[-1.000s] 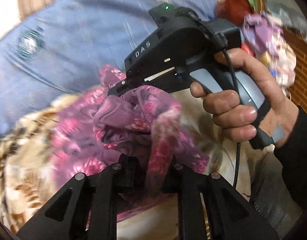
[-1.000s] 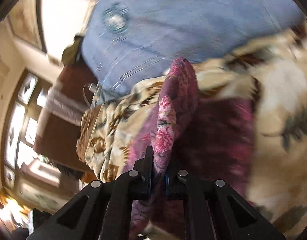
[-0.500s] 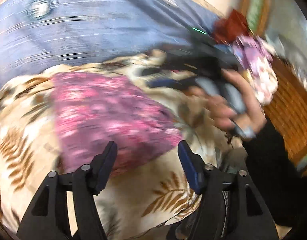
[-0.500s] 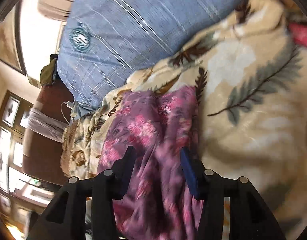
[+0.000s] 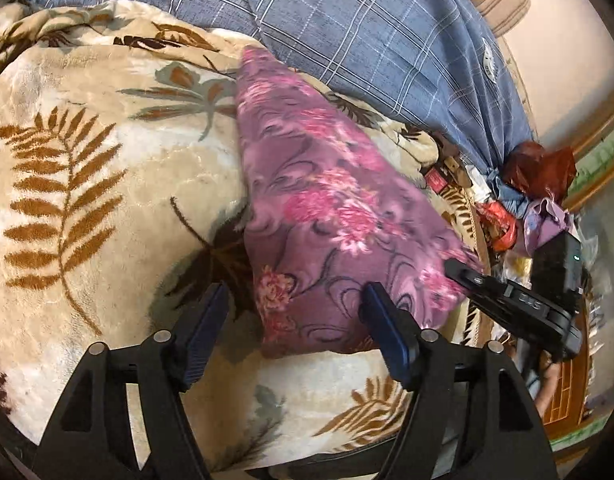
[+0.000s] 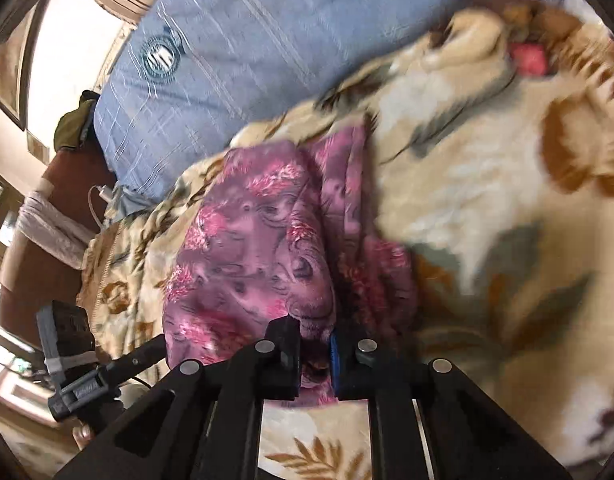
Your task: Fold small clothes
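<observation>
A small purple cloth with pink flowers [image 5: 327, 208] lies folded on a beige leaf-print blanket [image 5: 107, 184]. My left gripper [image 5: 295, 312] is open, its fingers either side of the cloth's near corner, holding nothing. My right gripper [image 6: 313, 340] is shut on the near edge of the same cloth [image 6: 259, 248]. In the left wrist view the right gripper [image 5: 467, 280] sits at the cloth's right corner. The left gripper [image 6: 147, 354] shows at the lower left of the right wrist view.
A blue plaid pillow [image 5: 387, 40] lies behind the cloth, also in the right wrist view [image 6: 247, 40]. A heap of red and lilac clothes [image 5: 539, 184] sits at the bed's far right. A brown chair [image 6: 31, 240] stands at the left.
Both grippers let go of the bunched cloth and it dropped flat onto the blanket. The left gripper stayed open. The right gripper opened, then shut again on the cloth's edge.
</observation>
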`<state>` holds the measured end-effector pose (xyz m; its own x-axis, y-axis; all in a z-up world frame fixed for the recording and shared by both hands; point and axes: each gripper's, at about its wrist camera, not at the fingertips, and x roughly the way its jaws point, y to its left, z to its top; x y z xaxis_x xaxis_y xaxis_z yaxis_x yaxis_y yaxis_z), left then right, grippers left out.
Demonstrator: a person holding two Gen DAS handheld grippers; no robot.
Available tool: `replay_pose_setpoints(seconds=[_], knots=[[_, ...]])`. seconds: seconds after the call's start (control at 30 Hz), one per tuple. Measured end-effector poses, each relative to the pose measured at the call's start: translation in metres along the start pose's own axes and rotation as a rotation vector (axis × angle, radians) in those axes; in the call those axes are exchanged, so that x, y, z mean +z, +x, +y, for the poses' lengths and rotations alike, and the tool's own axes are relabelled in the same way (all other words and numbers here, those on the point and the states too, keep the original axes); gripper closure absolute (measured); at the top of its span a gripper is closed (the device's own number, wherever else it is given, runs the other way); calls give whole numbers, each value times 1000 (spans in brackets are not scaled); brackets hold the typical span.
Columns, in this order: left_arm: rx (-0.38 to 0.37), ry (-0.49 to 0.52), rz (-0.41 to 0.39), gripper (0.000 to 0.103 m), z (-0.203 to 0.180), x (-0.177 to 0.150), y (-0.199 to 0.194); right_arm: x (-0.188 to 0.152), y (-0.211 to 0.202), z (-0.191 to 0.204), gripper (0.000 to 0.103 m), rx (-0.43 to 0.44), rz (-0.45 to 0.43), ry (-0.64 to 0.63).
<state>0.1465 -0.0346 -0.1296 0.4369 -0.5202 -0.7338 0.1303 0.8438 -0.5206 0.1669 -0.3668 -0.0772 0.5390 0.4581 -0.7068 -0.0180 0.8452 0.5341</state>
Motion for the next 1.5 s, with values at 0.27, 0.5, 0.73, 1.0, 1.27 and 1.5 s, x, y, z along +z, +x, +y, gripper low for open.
replay_pose_setpoints(seconds=[0.27, 0.5, 0.73, 1.0, 1.27, 1.5], knots=[[18, -32, 31, 21, 10, -17, -4, -8, 20, -41, 79, 88, 51, 130], [228, 247, -81, 21, -19, -44, -33, -20, -9, -47, 53, 108, -1, 155], [318, 477, -84, 21, -53, -63, 0, -35, -14, -29, 50, 111, -23, 78], [396, 561, -155, 38, -81, -53, 6, -41, 4, -30, 77, 38, 48, 75], [374, 482, -103, 84, -67, -53, 16, -40, 9, -23, 87, 1, 60, 46], [265, 344, -76, 100, -36, -40, -4, -34, -37, -41, 98, 72, -58, 117]])
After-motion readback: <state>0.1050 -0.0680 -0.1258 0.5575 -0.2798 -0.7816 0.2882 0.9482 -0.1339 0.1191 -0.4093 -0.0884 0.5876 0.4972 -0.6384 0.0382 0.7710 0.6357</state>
